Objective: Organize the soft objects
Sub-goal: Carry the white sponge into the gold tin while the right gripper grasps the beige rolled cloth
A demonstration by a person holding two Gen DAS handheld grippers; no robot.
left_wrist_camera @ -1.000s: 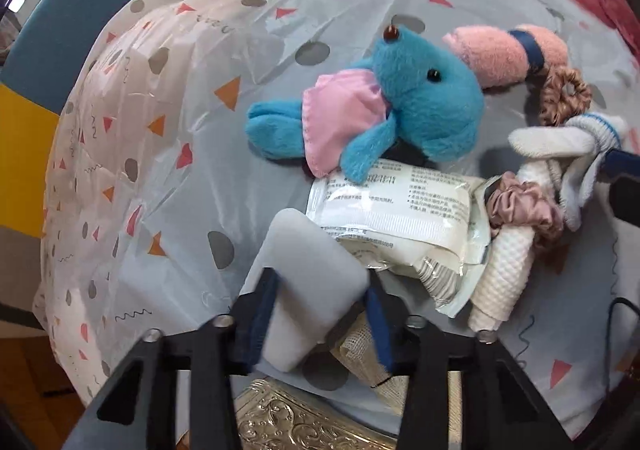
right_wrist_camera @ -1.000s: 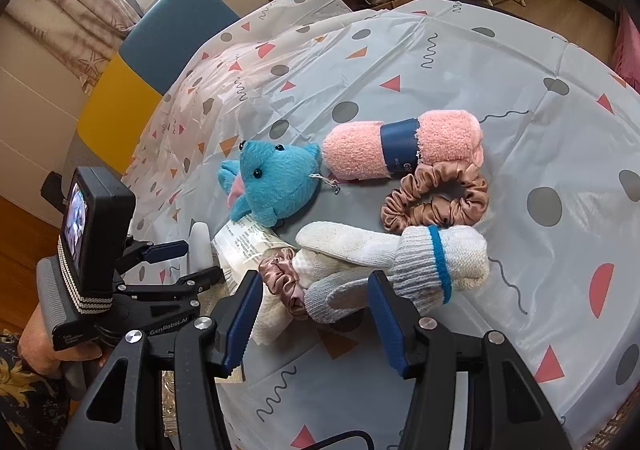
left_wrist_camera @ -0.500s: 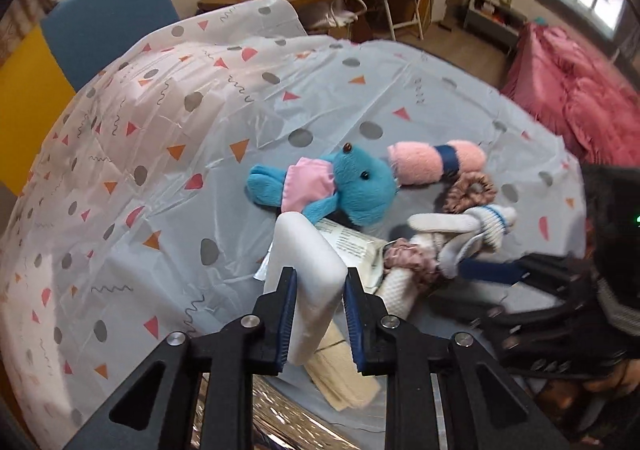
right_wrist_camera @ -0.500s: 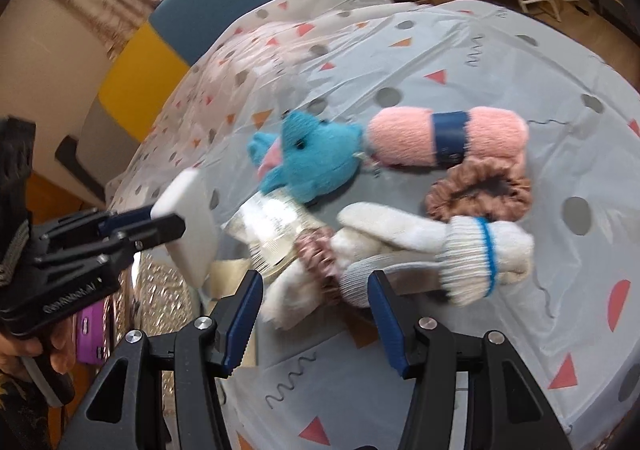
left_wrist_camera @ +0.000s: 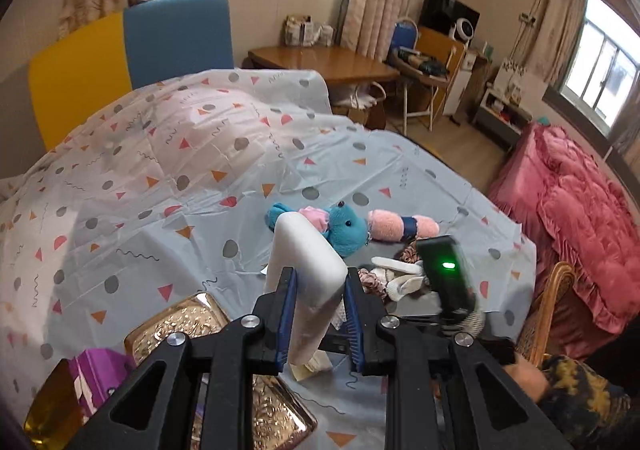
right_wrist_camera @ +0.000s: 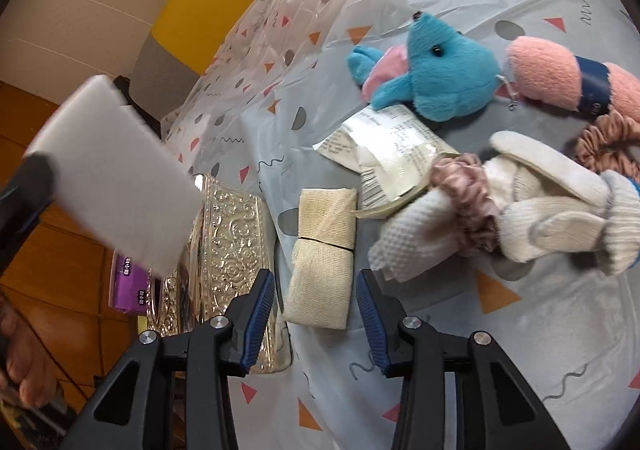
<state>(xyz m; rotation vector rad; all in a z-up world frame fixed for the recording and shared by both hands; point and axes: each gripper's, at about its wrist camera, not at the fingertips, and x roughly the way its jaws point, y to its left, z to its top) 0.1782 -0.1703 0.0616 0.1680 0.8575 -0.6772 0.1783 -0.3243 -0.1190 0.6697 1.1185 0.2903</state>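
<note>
White foam, a sponge block (left_wrist_camera: pixel 306 274), sat clamped in the left hand-held gripper (left_wrist_camera: pixel 320 310), raised above the gold tray (right_wrist_camera: pixel 228 234). Beside that tray, the right hand-held gripper (right_wrist_camera: pixel 316 314) hung open over a gauze roll (right_wrist_camera: pixel 324 254) on the bench (left_wrist_camera: pixel 160 185).

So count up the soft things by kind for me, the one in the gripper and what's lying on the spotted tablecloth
White foam sponge block, held in the left gripper: 1
Blue plush toy in pink top: 1
Pink fuzzy sock roll with navy band: 1
Satin scrunchies: 2
White knitted socks, bundled: 1
White waffle cloth: 1
Cream gauze roll: 1
Sealed white packet: 1
Total: 9
</note>
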